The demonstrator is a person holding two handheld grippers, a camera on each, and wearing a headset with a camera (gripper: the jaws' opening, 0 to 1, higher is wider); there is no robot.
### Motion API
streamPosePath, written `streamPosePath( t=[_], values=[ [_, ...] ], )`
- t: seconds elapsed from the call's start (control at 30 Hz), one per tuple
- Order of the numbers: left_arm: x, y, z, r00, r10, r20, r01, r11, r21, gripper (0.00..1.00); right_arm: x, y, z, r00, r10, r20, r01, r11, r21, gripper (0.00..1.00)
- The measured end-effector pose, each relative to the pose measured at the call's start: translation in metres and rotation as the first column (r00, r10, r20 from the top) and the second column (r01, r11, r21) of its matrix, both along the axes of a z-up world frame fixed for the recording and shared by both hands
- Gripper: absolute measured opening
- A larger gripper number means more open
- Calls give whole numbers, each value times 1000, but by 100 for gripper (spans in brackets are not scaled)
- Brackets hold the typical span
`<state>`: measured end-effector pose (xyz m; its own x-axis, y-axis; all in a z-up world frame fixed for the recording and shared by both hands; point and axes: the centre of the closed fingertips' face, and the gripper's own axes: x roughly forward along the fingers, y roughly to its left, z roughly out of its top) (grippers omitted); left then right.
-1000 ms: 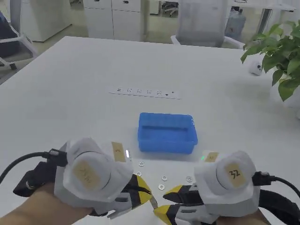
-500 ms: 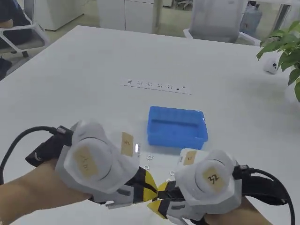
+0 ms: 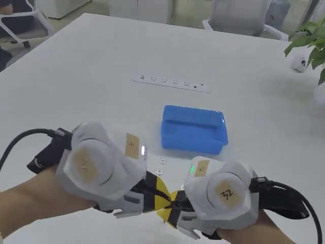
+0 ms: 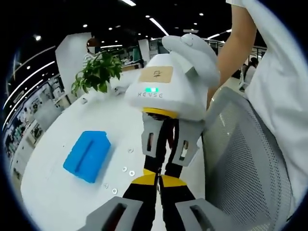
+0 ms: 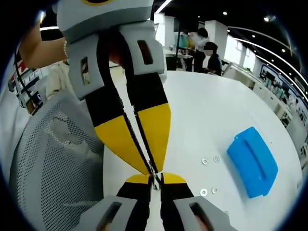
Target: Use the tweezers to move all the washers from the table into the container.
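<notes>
We hold our left gripper and right gripper tip to tip at the near side of the white table. The left tongs are clamped on the thin tweezers. The right tongs are pressed together on the tweezers' tip. Farther off lie a power strip and, far right, a plant. The washers sit on the table between the grippers and the blue box, and our grippers hide some. The box looks empty. We see lots of bare table on the left, and the box stands away from every edge.
</notes>
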<state>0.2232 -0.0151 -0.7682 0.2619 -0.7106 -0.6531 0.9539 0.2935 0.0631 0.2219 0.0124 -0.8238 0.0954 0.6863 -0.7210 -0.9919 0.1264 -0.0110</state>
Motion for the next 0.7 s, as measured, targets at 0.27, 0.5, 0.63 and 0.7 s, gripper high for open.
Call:
streamPosePath(
  t=[0.27, 0.5, 0.63, 0.7],
  values=[
    [7, 9, 10, 939, 320, -126, -342, 909, -239, 31, 5, -3, 0, 999, -44, -13, 44, 999, 20, 1],
    [13, 50, 27, 809, 586, -32, -567, 766, -302, 63, 20, -8, 9, 991, -119, -54, 123, 991, 61, 1],
    [9, 72, 31, 719, 694, -40, -664, 669, -334, 75, 40, -11, 15, 986, -166, -32, 167, 983, 71, 2],
    [8, 80, 38, 680, 732, -46, -688, 615, -385, 78, 53, -9, 19, 978, -206, -39, 209, 973, 94, 2]
  ],
)
